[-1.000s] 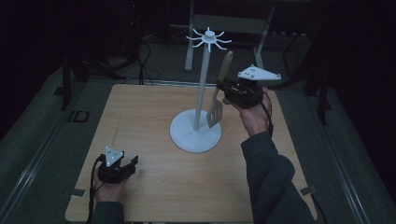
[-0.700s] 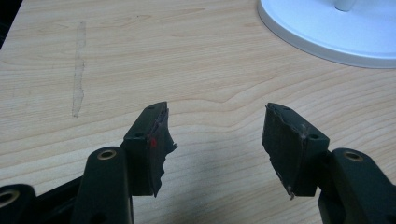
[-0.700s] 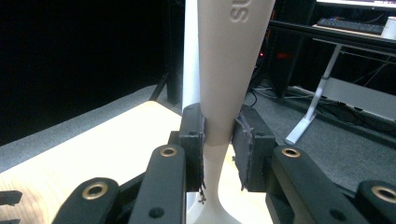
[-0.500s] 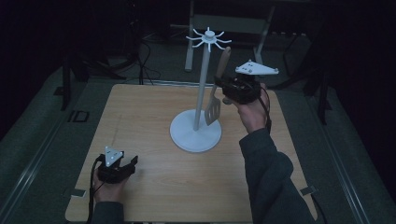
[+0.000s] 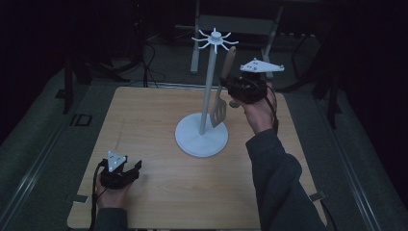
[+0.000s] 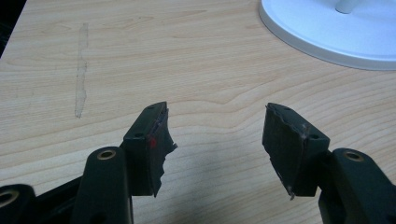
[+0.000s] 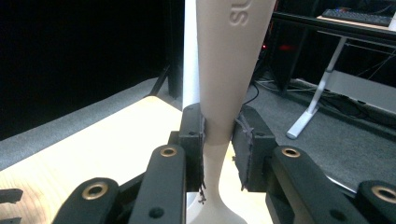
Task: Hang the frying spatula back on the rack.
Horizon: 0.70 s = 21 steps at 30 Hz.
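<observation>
Spatula (image 5: 222, 96) hangs upright in our right gripper (image 7: 218, 140), clamped by its handle beside the white stand's (image 5: 202, 139) pole; our left gripper (image 6: 217, 140) rests wide open on the table (image 5: 144, 125).

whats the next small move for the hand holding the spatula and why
Probably lift the spatula a little higher and ease it toward the hooks at the top of the white stand. The right gripper is clamped on its handle, blade down, beside the pole, and the handle's top end sits just below the hooks. The left gripper rests open on the table.
</observation>
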Motion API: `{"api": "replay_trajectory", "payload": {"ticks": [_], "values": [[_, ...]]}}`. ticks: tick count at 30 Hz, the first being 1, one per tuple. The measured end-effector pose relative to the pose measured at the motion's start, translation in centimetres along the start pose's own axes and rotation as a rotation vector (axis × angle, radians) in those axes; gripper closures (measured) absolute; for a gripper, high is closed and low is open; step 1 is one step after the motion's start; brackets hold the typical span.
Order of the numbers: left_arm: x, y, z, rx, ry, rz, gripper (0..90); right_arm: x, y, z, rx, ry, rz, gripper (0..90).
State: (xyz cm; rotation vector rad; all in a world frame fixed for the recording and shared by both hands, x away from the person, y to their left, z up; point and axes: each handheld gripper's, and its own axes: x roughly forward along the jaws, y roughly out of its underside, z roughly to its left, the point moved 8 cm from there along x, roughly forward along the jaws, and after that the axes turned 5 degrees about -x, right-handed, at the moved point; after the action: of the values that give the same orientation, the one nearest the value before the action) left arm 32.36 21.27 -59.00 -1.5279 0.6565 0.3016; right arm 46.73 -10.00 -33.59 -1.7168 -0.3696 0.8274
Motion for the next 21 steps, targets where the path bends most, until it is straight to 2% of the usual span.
{"api": "replay_trajectory", "payload": {"ticks": [21], "values": [[0.04,0.01,0.04,0.001,-0.002,0.001,41.3,0.81,-0.46,0.16,-0.001,-0.005,0.014,74.4]]}}
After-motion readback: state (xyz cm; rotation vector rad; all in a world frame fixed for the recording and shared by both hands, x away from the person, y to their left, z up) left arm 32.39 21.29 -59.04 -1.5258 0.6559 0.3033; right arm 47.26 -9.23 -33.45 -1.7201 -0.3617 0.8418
